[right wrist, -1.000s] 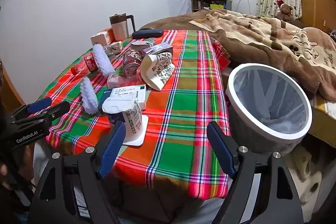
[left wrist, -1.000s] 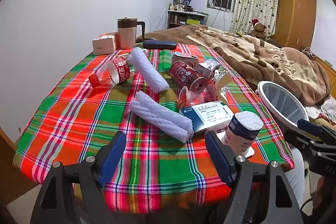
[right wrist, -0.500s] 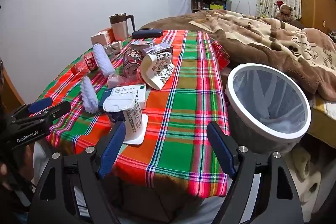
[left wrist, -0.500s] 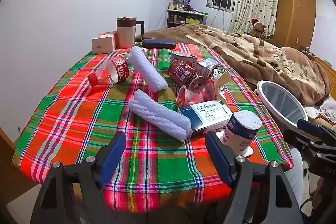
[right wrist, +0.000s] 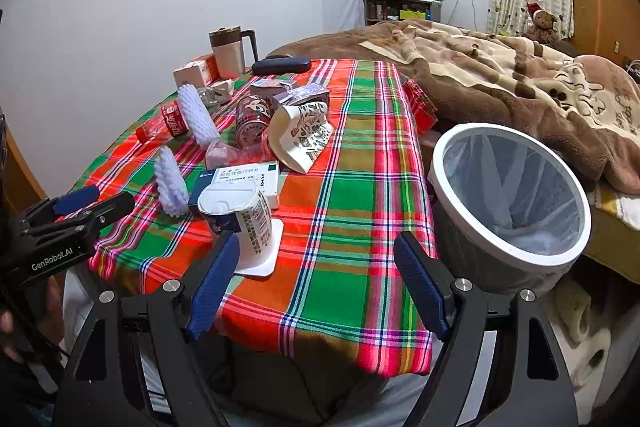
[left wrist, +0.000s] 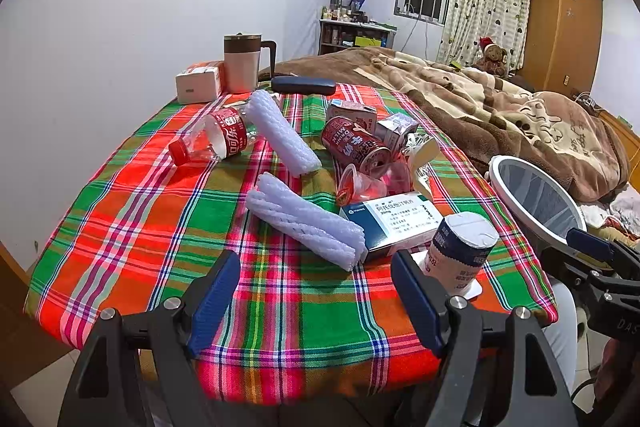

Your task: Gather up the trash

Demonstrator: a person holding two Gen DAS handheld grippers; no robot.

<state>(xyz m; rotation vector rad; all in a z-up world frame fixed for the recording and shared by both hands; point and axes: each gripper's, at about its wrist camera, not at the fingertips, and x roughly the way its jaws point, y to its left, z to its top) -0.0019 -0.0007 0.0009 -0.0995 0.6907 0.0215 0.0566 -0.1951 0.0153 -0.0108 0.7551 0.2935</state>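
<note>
red-and-green plaid cloth covers the desk, and the trash lies in a loose cluster on it. a white ribbed foam sleeve lies nearest the left tool, touching a blue-and-white medicine box. just beside the box stands an upside-down paper yogurt cup on its peeled white lid. behind are a second foam sleeve, a clear plastic cola bottle with a red label on its side, and a tipped red drink can. the white-rimmed, bag-lined waste bin stands beside the desk's edge, next to the bed. both the left tool and the right tool hang spread wide, holding nothing, short of the desk's near edge.
</note>
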